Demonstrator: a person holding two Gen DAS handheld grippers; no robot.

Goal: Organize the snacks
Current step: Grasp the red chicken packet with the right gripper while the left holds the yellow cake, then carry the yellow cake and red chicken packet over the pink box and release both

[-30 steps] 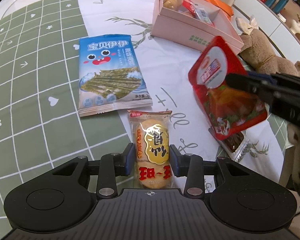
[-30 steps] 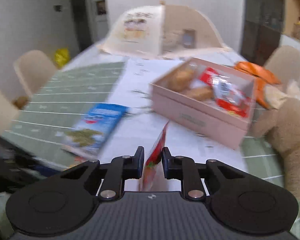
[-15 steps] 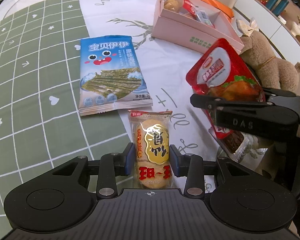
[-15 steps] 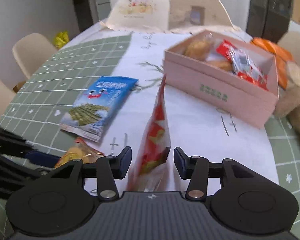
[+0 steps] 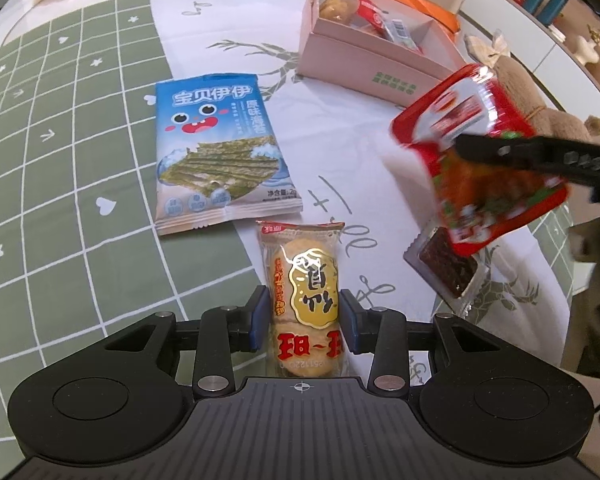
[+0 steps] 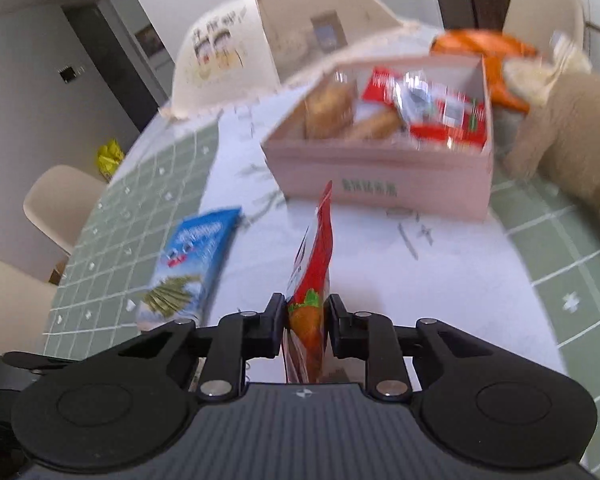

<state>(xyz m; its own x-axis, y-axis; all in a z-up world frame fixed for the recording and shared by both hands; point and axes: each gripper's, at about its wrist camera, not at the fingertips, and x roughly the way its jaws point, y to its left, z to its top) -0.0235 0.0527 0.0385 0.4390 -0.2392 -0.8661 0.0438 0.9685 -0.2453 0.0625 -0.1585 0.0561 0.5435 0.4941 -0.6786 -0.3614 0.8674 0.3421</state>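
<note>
Red snack pouch (image 6: 312, 280) is pinched tight again in my right gripper (image 6: 305, 322), which was spread apart a moment ago, so now I can lift it toward the pink box (image 6: 380, 168). My left gripper (image 5: 305, 322) still squeezes the rice cracker pack (image 5: 305, 280) lying on the table (image 5: 60, 160).

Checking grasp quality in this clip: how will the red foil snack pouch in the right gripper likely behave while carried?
The red foil snack pouch stands edge-up past the right gripper, so it probably has some stiffness. Clamped only near its lower end, it may sway or fold. Its glossy film looks slippery and could slide if grip loosens.
</note>
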